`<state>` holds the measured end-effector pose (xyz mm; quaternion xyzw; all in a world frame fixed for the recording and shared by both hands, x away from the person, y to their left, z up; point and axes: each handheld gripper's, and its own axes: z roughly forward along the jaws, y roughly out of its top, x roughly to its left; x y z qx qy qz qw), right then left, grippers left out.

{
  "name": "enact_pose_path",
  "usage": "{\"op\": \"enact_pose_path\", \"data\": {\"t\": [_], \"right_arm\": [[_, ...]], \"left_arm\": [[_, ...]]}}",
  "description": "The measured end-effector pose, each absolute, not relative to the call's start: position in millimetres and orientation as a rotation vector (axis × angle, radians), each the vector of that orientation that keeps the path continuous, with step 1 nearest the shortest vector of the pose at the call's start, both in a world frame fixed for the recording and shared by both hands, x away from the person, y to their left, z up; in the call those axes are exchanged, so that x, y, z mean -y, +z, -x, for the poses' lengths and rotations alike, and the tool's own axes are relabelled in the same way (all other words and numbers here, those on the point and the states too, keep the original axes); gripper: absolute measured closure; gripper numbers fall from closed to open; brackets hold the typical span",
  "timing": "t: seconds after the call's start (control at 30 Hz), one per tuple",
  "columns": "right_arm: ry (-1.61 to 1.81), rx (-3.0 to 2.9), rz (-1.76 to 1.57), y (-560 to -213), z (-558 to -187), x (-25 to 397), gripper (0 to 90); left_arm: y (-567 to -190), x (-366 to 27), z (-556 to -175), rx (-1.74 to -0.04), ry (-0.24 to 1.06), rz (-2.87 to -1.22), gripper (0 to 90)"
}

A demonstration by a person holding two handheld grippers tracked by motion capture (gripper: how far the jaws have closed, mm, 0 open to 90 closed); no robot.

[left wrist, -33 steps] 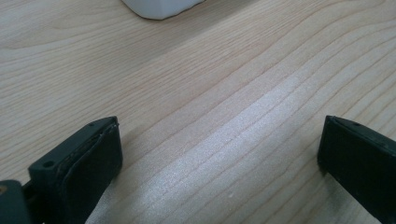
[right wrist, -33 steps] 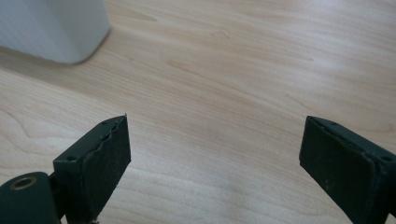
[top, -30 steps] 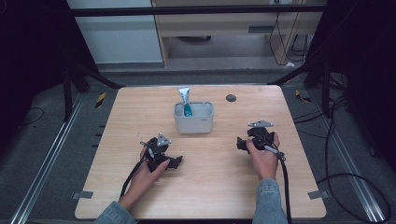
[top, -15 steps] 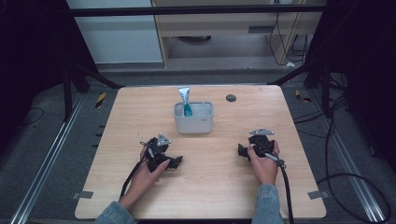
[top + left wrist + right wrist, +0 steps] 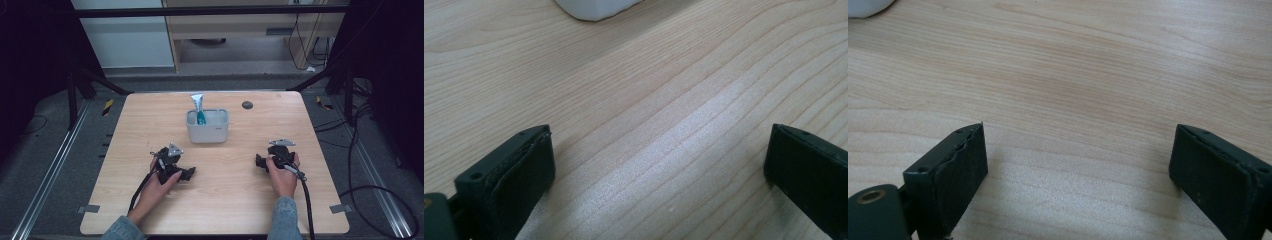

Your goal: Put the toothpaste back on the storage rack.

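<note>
A white rectangular bin (image 5: 207, 126) stands at the table's middle, toward the back. A white and blue tube (image 5: 198, 108) pokes up out of its left side. My left gripper (image 5: 188, 173) rests low on the wood, in front of the bin and to its left. It is open (image 5: 659, 165), with bare table between its jaws, and the bin's corner (image 5: 594, 7) shows far ahead. My right gripper (image 5: 260, 161) lies on the table at the right, pointing left. It is open (image 5: 1078, 160) and holds nothing. A white corner (image 5: 865, 6) shows at the top left of the right gripper view.
A small dark round disc (image 5: 247, 105) lies near the table's back edge, right of the bin. The wooden table (image 5: 220, 210) has bare surface in front of both grippers. A black cable (image 5: 306, 205) trails from the right gripper off the front edge.
The right gripper has come down and toward the person, from above the table to resting on it. The left gripper has stayed in place.
</note>
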<state>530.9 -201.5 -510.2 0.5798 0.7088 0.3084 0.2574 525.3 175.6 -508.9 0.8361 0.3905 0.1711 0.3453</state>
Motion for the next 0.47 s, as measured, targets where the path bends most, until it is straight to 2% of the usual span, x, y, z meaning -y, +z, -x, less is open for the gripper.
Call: {"op": "enact_pose_path", "data": {"t": [0.2,0.33,0.47], "right_arm": [[0.842,-1.914,-1.580,-511.1,-532.2,201.2,6.9],[0.817,-1.899,-1.624,-511.8,-531.8,202.6,0.4],[0.813,-1.897,-1.623,-511.8,-531.9,202.6,0.3]], "left_arm": [[-508.9,-175.6,-525.3,-1.014,0.444,-2.171,0.0],[-508.9,-175.5,-525.3,-1.014,0.444,-2.170,0.0],[-508.7,-175.7,-525.4,-1.012,0.445,-2.174,0.0]]}}
